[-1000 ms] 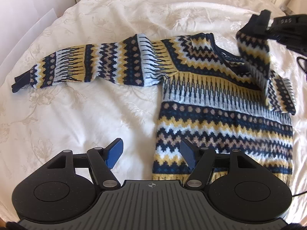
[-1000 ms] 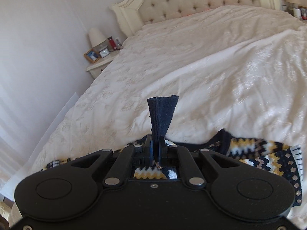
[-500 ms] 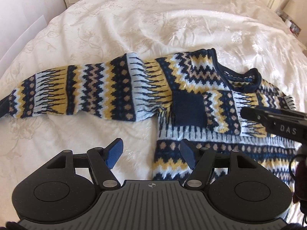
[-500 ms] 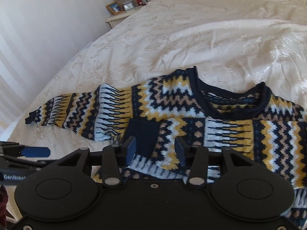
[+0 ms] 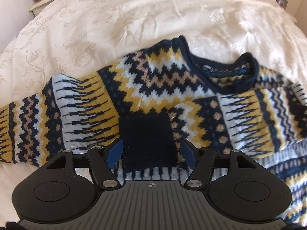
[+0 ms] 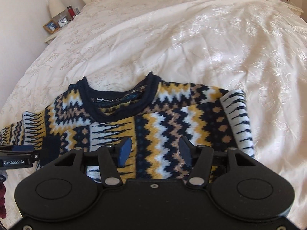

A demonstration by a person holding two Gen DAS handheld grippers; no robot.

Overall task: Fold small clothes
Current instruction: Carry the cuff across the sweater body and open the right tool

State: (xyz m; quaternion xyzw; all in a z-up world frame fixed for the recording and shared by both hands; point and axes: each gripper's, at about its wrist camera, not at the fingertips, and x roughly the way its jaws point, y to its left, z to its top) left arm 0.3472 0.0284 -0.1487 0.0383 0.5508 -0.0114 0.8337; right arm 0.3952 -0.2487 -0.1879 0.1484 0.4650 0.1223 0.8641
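Both sets of fingers stand wide apart and hold nothing — the left gripper hovers low over the navy cuff, the right gripper over the folded sleeve. The sweater lies flat on the bed, collar away from the person. One sleeve is laid across the chest, its cuff ending near the middle; the other sleeve is spread out to the left on the bedspread. So I judge the fold about a third done — that left sleeve needs bringing in, then the body doubling over from the hem.
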